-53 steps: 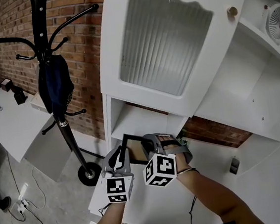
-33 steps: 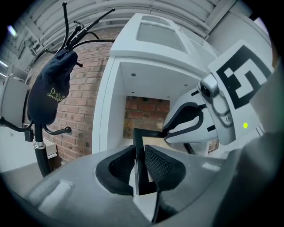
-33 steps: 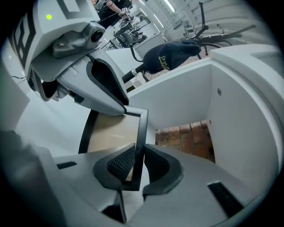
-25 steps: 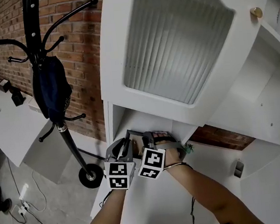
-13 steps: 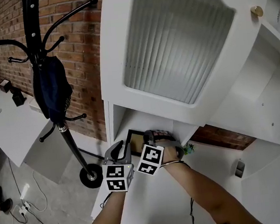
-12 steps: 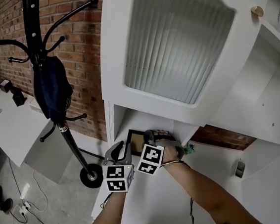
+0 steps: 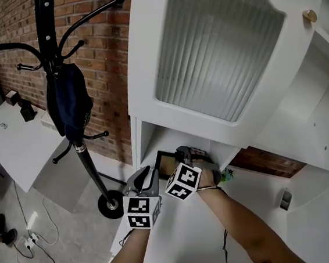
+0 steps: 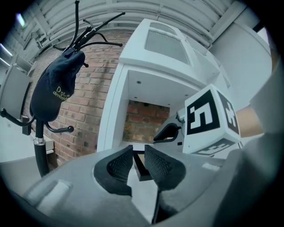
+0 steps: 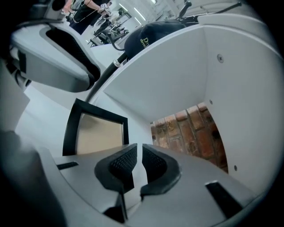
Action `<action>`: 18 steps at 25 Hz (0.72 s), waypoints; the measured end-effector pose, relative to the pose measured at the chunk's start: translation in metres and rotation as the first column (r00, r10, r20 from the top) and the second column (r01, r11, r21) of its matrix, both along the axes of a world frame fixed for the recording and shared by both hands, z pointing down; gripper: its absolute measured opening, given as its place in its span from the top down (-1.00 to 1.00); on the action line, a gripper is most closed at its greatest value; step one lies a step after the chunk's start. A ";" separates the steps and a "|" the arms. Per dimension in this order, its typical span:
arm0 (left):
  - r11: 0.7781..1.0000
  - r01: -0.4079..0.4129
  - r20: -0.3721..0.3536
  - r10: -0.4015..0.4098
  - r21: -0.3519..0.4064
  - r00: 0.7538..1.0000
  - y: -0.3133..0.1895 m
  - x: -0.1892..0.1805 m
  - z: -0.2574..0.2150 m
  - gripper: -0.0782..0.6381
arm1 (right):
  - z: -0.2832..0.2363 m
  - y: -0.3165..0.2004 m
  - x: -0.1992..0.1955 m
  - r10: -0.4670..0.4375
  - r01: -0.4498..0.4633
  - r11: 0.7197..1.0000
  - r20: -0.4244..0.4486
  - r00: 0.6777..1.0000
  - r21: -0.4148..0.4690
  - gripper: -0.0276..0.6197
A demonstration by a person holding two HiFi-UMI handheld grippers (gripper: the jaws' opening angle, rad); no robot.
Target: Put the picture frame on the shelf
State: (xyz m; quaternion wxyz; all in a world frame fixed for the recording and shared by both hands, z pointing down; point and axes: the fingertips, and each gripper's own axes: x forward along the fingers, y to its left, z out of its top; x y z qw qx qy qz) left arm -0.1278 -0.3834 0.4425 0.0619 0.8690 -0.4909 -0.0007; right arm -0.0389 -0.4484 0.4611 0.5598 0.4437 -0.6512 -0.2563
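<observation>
The black picture frame stands upright in the low open compartment of the white cabinet, on its shelf. My left gripper comes in level from the left and is shut on the frame's near edge; that black edge shows between its pads. My right gripper hovers at the frame's right, tilted down. Its jaws have just been closing and stand a thin slit apart with nothing between them. In the right gripper view the frame is off to the left, with its beige picture facing me.
The cabinet's ribbed-glass door hangs open above my hands. A black coat stand with a dark cap is at the left, before a brick wall. A small green plant sits right of the compartment. A white table is far left.
My right gripper has rolled about its own line beside the frame. The left gripper and the frame have stayed where they were. The view has shifted slightly.
</observation>
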 end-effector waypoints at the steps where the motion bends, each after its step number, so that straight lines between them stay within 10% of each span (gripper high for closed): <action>1: 1.000 -0.002 -0.001 0.002 -0.002 1.000 0.001 0.000 0.000 0.58 | -0.004 0.003 -0.001 -0.006 0.006 1.000 0.019 1.000 0.012 0.77; 9: 1.000 -0.016 0.014 0.016 0.014 1.000 0.010 0.004 -0.004 0.58 | -0.034 0.036 -0.015 -0.051 0.035 0.997 0.235 0.971 0.072 0.77; 18: 0.999 -0.044 0.028 0.043 0.014 0.999 0.030 0.009 -0.006 0.58 | -0.063 0.087 -0.015 -0.079 0.070 0.997 0.545 0.835 0.036 0.77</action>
